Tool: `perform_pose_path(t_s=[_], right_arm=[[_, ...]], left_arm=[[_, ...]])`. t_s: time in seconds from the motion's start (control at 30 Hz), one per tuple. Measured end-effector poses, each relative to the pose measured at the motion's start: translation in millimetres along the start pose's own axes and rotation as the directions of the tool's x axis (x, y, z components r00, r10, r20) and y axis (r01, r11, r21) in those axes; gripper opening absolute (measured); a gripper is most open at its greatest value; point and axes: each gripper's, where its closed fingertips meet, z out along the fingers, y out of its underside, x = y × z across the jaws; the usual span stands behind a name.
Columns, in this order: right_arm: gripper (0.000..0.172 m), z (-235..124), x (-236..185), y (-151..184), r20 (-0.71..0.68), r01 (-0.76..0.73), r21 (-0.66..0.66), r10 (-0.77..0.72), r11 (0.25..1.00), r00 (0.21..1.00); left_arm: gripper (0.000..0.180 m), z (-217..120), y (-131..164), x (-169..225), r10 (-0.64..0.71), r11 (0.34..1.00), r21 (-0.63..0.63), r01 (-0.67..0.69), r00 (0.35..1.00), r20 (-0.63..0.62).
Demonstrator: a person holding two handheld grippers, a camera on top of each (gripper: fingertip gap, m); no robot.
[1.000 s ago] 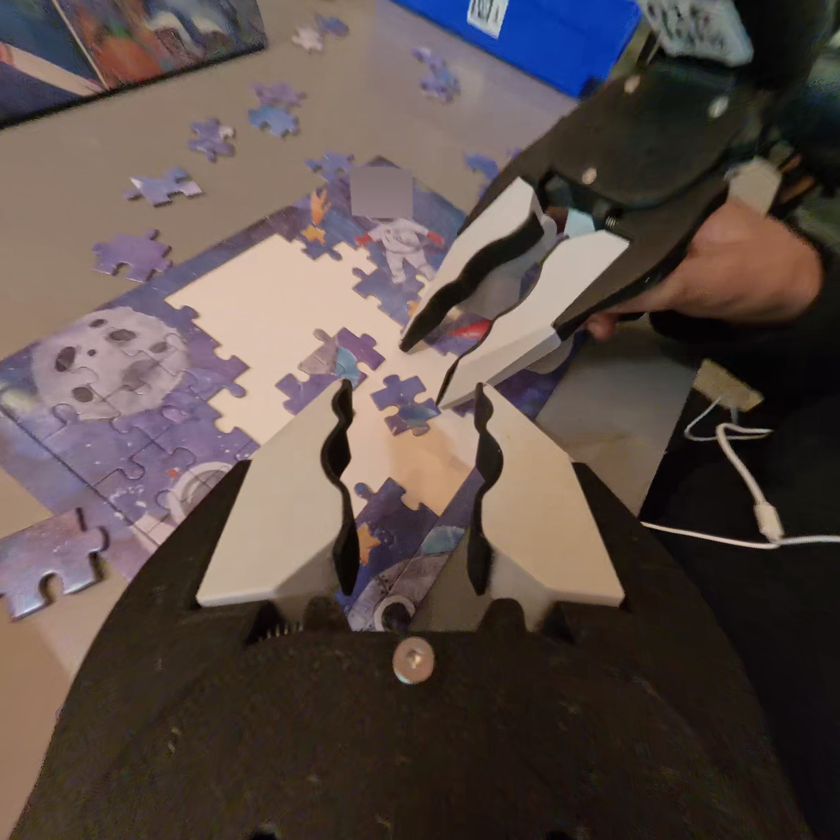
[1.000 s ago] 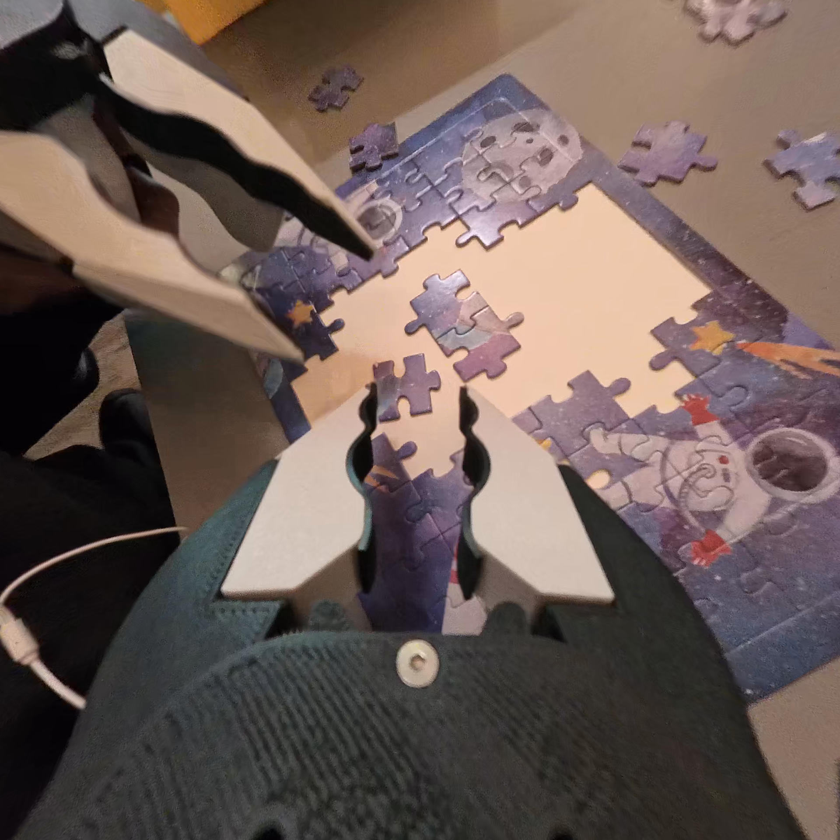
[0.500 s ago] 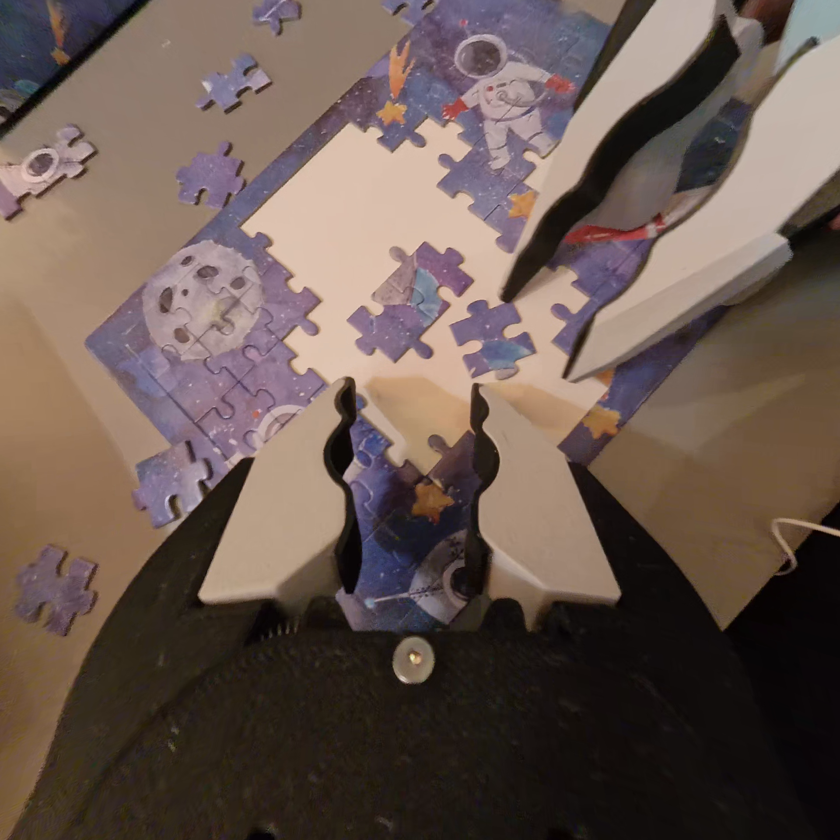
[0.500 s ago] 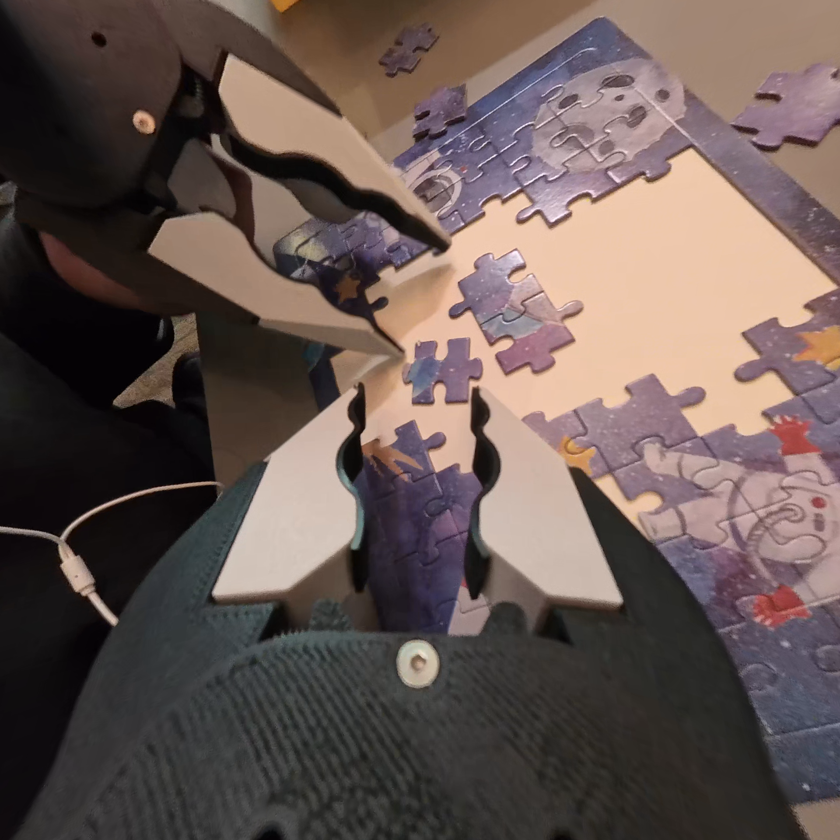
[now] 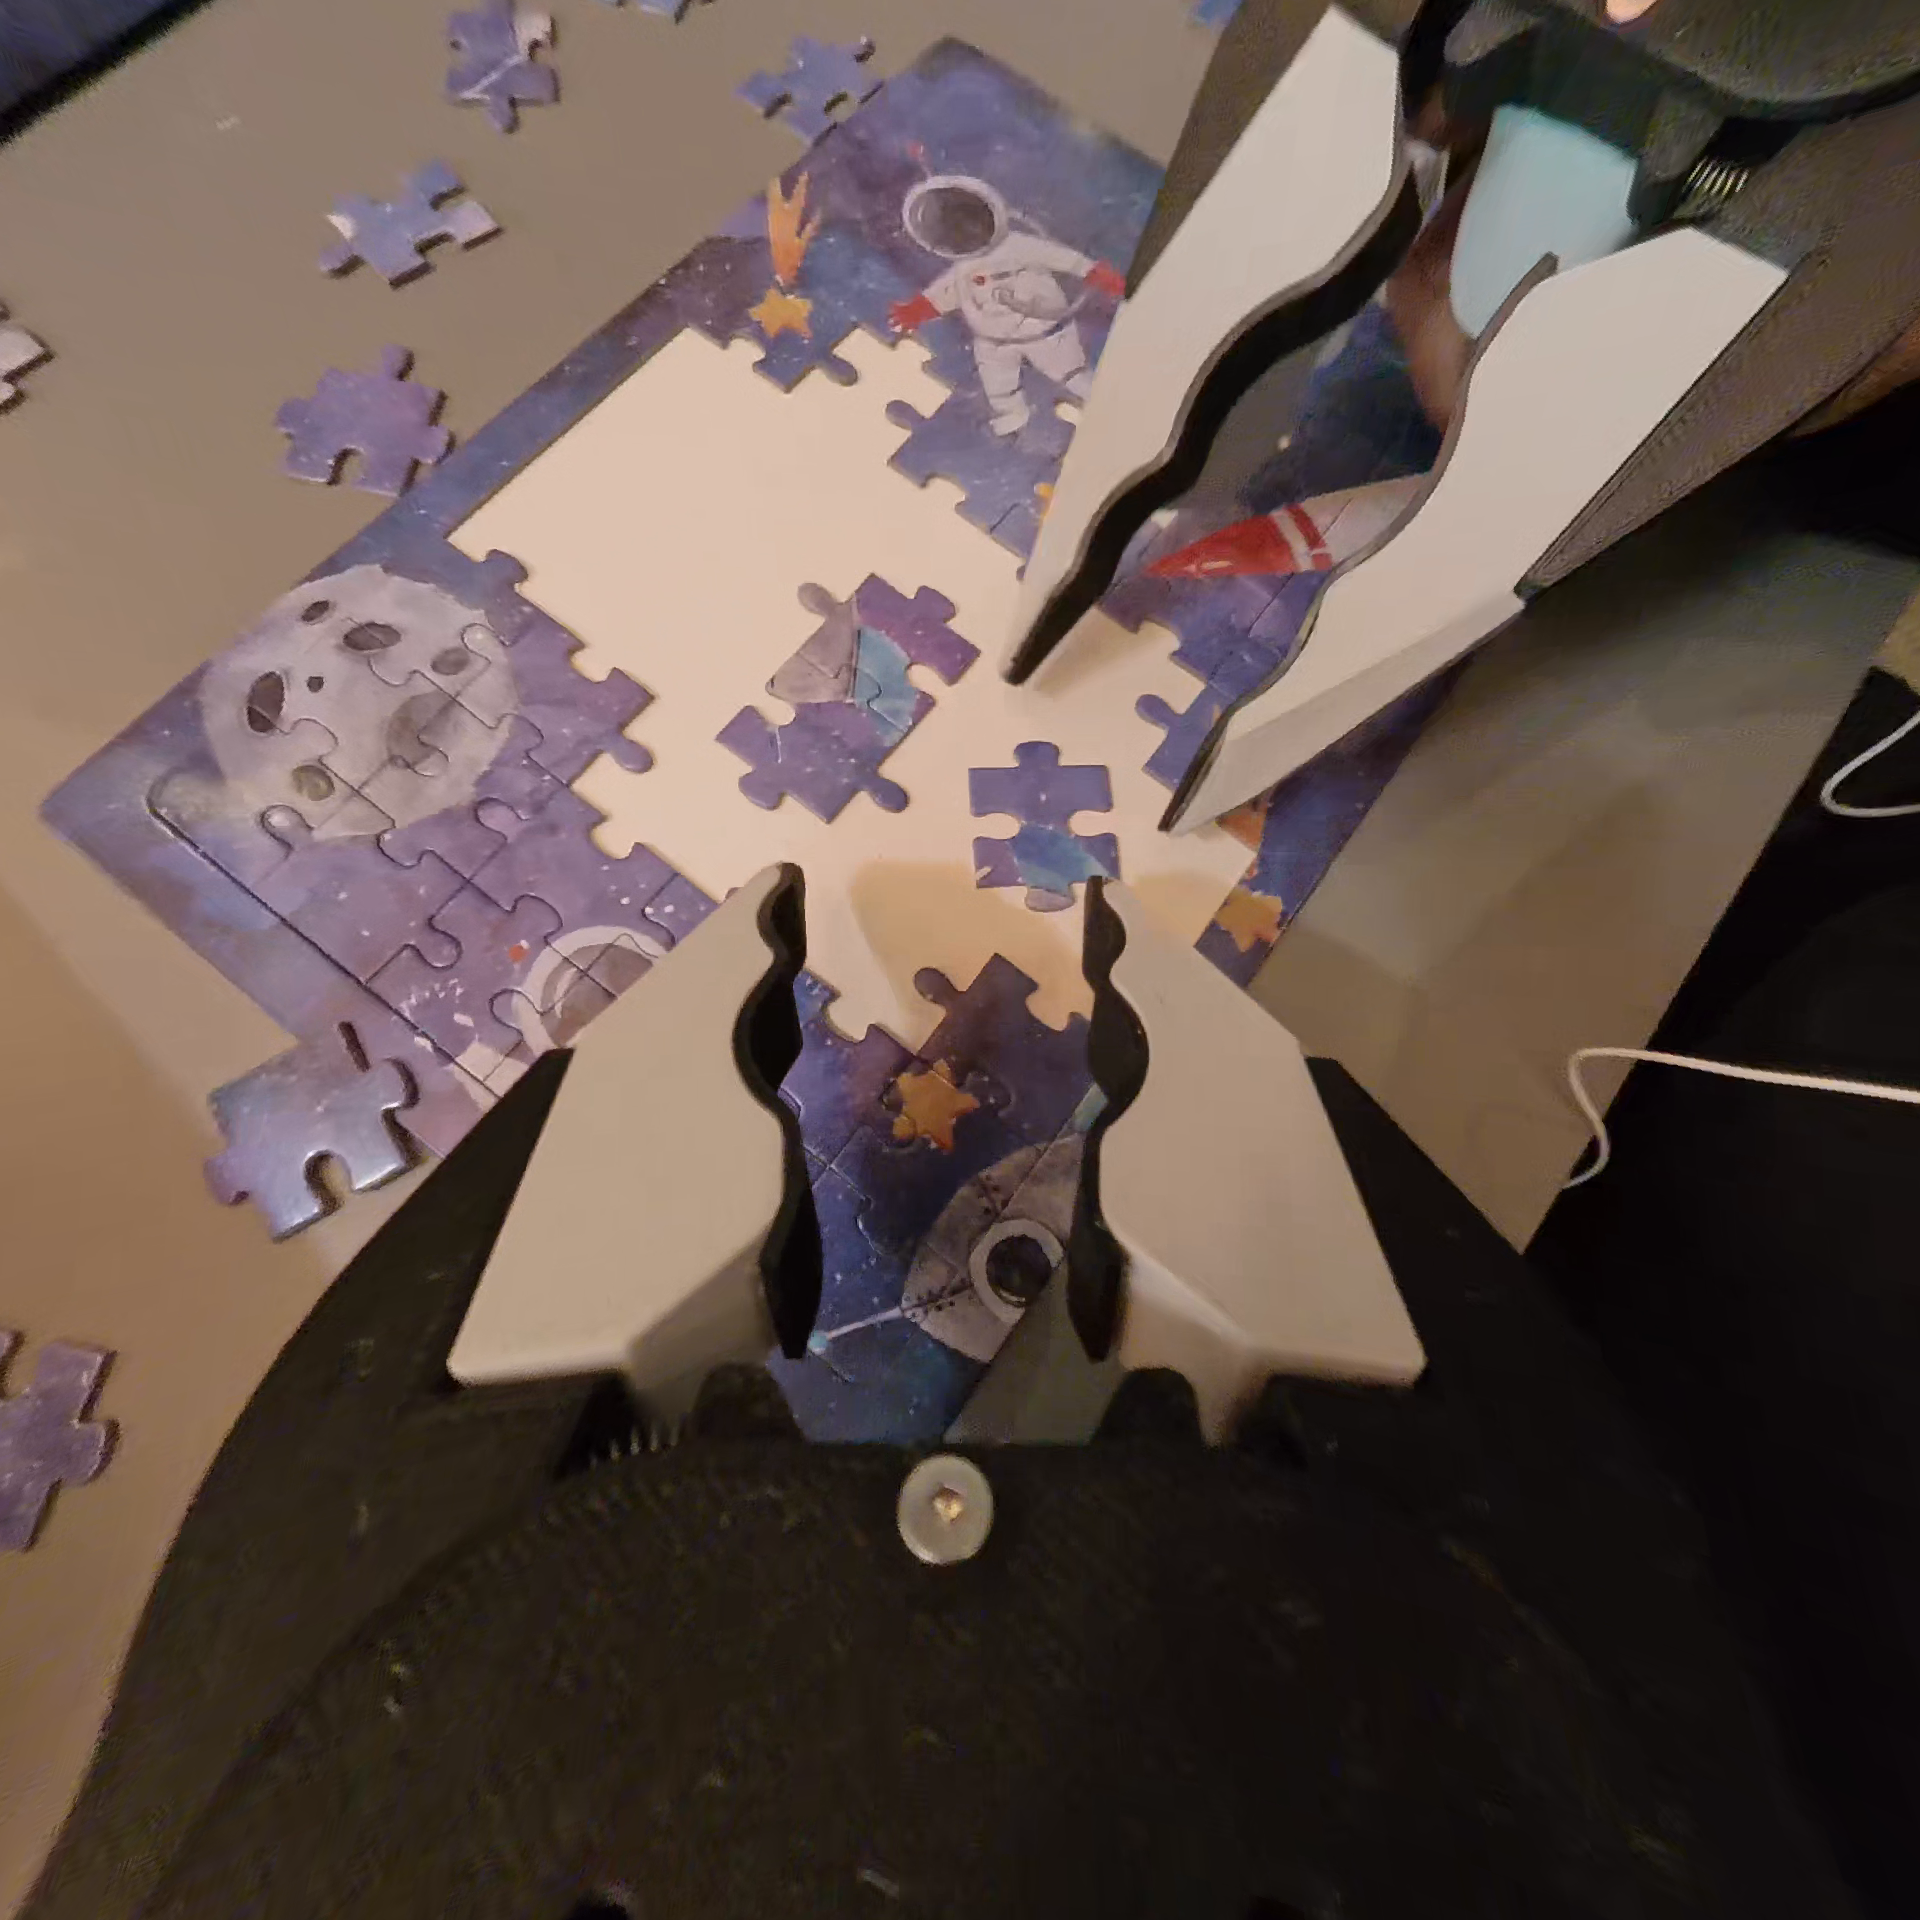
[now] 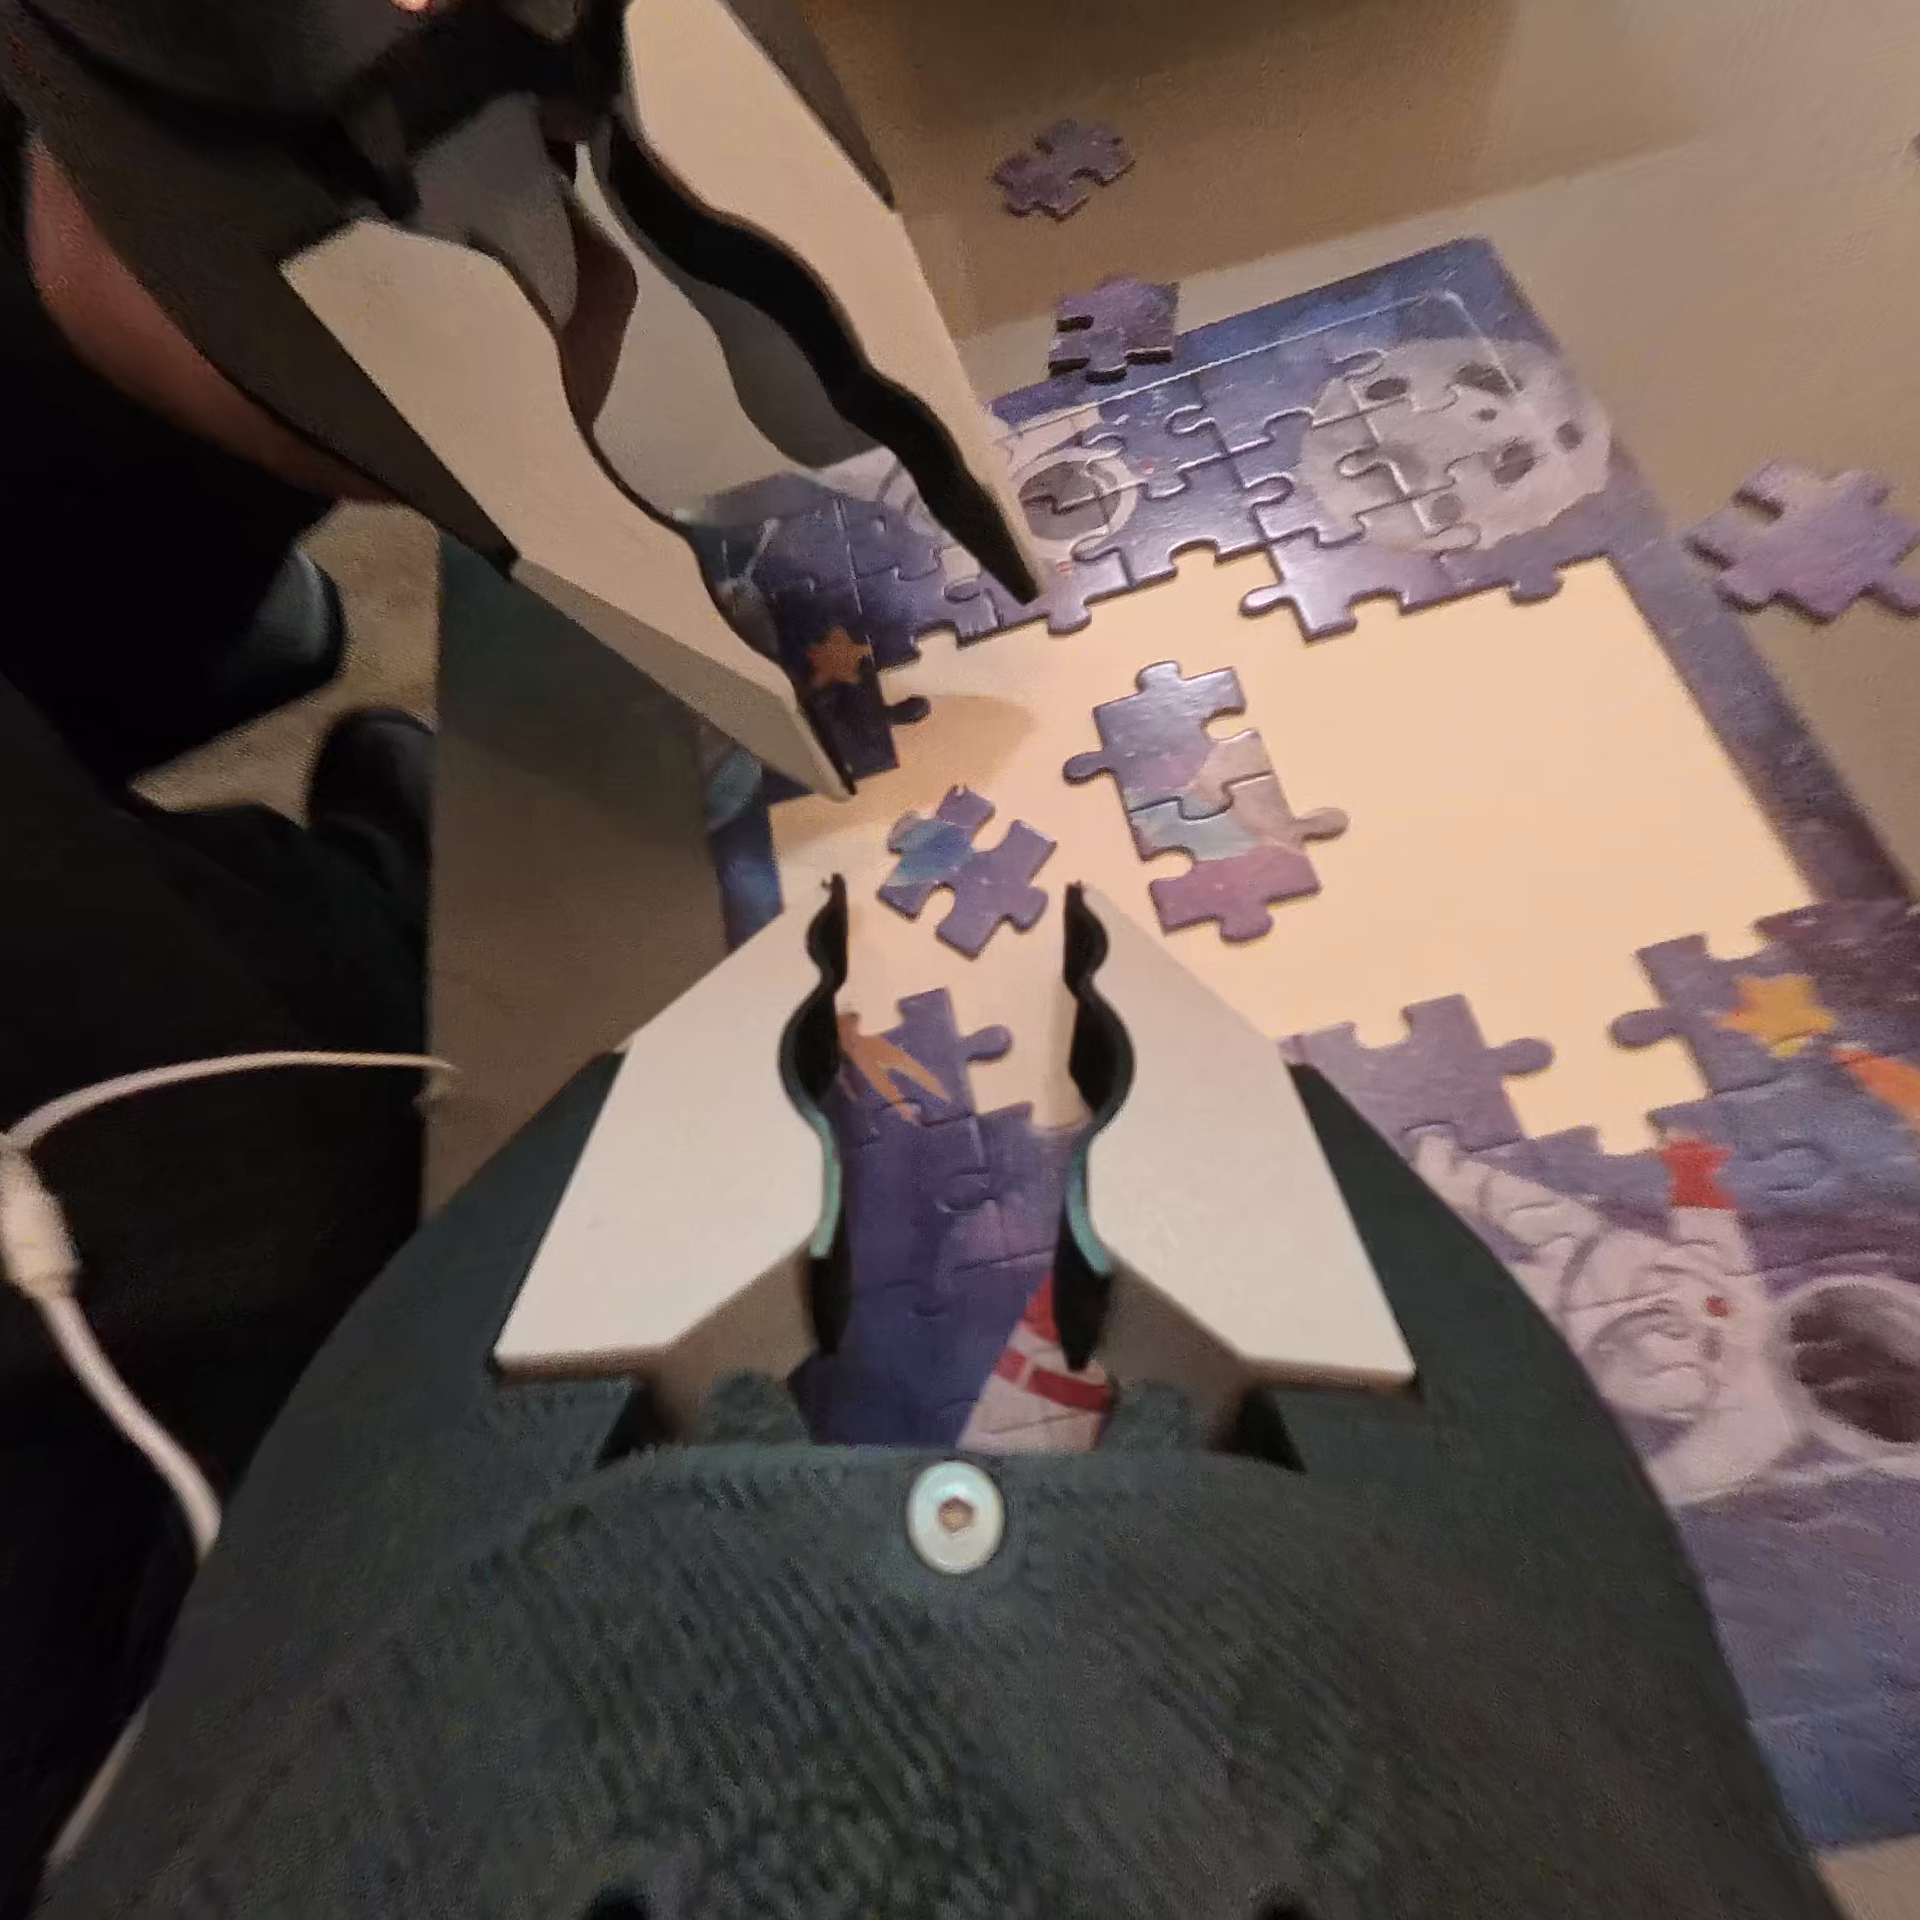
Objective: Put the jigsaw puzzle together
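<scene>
Left gripper (image 5: 940, 894): jaws wide apart, holds nothing, hangs over bare cream board (image 5: 727, 499). Fingers (image 5: 665, 1122) flat grey, inner edges black and wavy. Right gripper (image 6: 951, 899): same shape, jaws apart, holds nothing, rough dark knit-look body. Loose piece (image 5: 1042, 821), purple-blue card with knobs, lies flat on board just past both tips, touches neither. Joined clump (image 5: 847, 707) of three pieces beside it. Puzzle (image 5: 395, 790) part done: grey moon, astronaut (image 5: 997, 301), red rocket (image 5: 1247, 540). Spare pieces (image 5: 364, 426) lie on smooth tan table (image 5: 156, 260). Thin white cable (image 6: 94, 1340) at side.
</scene>
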Motion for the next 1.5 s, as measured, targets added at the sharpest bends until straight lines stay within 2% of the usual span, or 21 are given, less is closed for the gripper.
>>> perform_pose_path(t_s=[0.13,0.23,0.37,0.53,0.67,0.77,0.87,0.97,1.1,1.23,1.5], right_arm=[[0.04,8,9,6,-0.036,0.205,-0.07,-0.208,0.976,0.978],[0.041,12,8,8,0.027,0.266,-0.101,-0.264,0.959,0.964],[0.039,12,3,10,0.12,0.302,-0.13,-0.288,0.944,0.95],[0.024,12,-1,11,0.152,0.331,-0.145,-0.31,0.932,0.939],[0.021,12,-1,11,0.163,0.332,-0.142,-0.309,0.933,0.937],[0.019,11,-1,10,0.163,0.341,-0.147,-0.317,0.929,0.934],[0.029,10,1,1,0.143,0.356,-0.1,-0.341,0.929,0.929],[0.039,15,0,2,0.153,0.381,-0.11,-0.363,0.918,0.919],[0.037,19,-2,6,0.195,0.379,-0.126,-0.351,0.917,0.916],[0.029,19,-2,6,0.201,0.385,-0.129,-0.356,0.914,0.913],[0.022,18,-5,7,0.208,0.392,-0.123,-0.363,0.912,0.908]], left_arm=[[0.053,10,11,1,0.064,0.996,-0.066,-0.062,0.998,0.029],[0.05,10,9,-2,0.067,0.996,-0.058,-0.065,0.997,0.046],[0.047,8,10,-13,0.059,0.997,-0.054,-0.054,0.993,0.098],[0.044,7,9,-20,0.034,0.999,-0.035,-0.03,0.992,0.123],[0.044,6,6,-24,0.019,1.0,-0.005,-0.018,0.991,0.132],[0.044,0,-2,-27,-0.014,0.998,0.063,0.006,0.991,0.13],[0.043,-6,-8,-29,-0.062,0.99,0.131,0.049,0.993,0.097],[0.042,-7,-9,-28,-0.089,0.985,0.157,0.079,0.994,0.058],[0.043,-1,-7,-18,-0.074,0.989,0.133,0.072,0.997,0.01],[0.043,5,-6,-14,-0.044,0.994,0.098,0.041,0.998,0.034],[0.044,15,5,-17,0.02,1.0,-0.01,-0.019,0.993,0.118]])
